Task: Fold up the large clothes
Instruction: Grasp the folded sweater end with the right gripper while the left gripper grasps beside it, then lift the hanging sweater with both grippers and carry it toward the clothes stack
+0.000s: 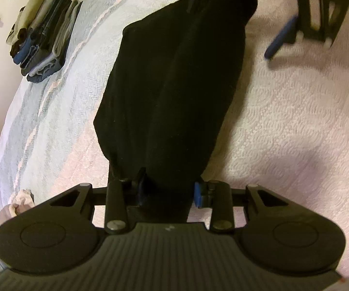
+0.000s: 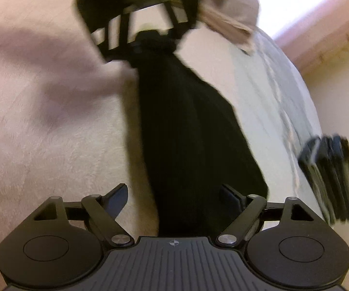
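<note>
Black garment (image 1: 174, 92) lies on the bedspread (image 1: 283, 133) as one long narrow band — it looks already folded lengthwise, so what remains, judging by shape alone, is the crosswise fold and a place on the stack of folded clothes (image 1: 43, 36) near the far edge of the bed. Long axis runs from your left gripper (image 1: 169, 191) to your right gripper (image 2: 174, 198), roughly parallel to the striped border. Left tongs are clenched on one end, cloth bunched between the pads. Right tongs stand released, fingers spread wide with the other end lying between them but not pinched. That end rests slack on the bed — re-grip it before the next fold.
</note>
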### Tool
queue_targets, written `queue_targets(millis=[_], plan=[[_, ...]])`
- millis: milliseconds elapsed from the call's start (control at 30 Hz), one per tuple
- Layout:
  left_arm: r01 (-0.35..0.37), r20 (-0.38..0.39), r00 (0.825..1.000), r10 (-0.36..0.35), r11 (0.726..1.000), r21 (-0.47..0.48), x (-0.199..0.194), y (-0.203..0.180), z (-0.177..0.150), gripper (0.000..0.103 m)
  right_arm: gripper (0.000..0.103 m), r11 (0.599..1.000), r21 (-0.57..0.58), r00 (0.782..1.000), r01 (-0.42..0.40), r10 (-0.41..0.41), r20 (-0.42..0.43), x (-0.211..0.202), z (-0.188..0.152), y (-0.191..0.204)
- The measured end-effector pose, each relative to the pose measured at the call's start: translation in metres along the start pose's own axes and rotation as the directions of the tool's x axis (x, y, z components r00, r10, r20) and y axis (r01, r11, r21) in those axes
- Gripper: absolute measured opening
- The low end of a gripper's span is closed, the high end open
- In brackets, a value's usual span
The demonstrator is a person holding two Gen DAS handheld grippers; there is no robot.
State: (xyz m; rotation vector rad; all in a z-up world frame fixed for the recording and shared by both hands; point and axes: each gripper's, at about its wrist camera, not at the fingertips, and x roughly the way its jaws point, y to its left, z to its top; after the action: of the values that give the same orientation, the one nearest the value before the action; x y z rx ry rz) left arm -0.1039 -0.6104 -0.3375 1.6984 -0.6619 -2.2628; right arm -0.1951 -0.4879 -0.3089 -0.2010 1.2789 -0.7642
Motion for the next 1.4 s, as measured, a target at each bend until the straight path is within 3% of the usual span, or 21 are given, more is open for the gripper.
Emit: queue_targets(millis=[100,133,167,233,367,533,633,867,1133,1400], plan=[[0.009,-0.002,1.0,-0.009,1.0,-0.013,-0.004,0.0,0.0,0.032,0.076,0.997,-0.059,0.996,0.044,-0.048,-0.069,0.025,-0.007,0.005],[0.012,-0.002,1.0,-0.012,1.0,-0.015,-0.004,0.001,0.001,0.032,0.067,0.996,-0.071,0.994,0.061,-0.067,-0.085,0.029,-0.012,0.003],[0.016,-0.002,1.0,-0.016,1.0,-0.021,-0.007,0.001,0.001,0.032,0.048,0.994,-0.08,0.991,0.074,-0.082,-0.104,0.031,-0.016,0.001],[0.028,0.0,1.0,-0.028,0.999,-0.031,-0.009,0.002,0.004,0.032,0.034,0.997,-0.058,0.991,0.053,-0.059,-0.118,0.027,-0.02,-0.01],[0.056,-0.004,0.998,-0.057,0.997,-0.056,-0.024,0.004,0.01,0.031,0.025,0.999,-0.037,0.991,0.014,-0.019,-0.13,0.005,-0.016,-0.036],[0.065,-0.008,0.998,-0.066,0.991,-0.115,-0.069,0.013,0.02,0.031,0.024,0.999,-0.033,0.993,-0.015,0.012,-0.119,-0.042,0.0,-0.067],[0.081,-0.013,0.996,-0.083,0.987,-0.139,-0.099,0.01,0.026,0.031,0.024,0.997,-0.012,0.991,-0.072,0.07,-0.116,-0.077,0.007,-0.077],[0.179,0.012,0.984,-0.18,0.967,-0.179,-0.165,-0.02,0.032,0.031,0.023,0.981,-0.003,0.97,-0.192,0.189,-0.152,-0.142,0.01,-0.059],[0.181,0.028,0.983,-0.179,0.968,-0.176,-0.215,-0.06,0.047,0.031,0.023,0.985,-0.007,0.972,-0.174,0.171,-0.16,-0.203,-0.003,-0.027],[0.147,0.014,0.989,-0.147,0.97,-0.193,-0.241,-0.072,0.087,0.031,0.023,0.99,-0.019,0.982,-0.14,0.137,-0.133,-0.244,-0.031,-0.028]])
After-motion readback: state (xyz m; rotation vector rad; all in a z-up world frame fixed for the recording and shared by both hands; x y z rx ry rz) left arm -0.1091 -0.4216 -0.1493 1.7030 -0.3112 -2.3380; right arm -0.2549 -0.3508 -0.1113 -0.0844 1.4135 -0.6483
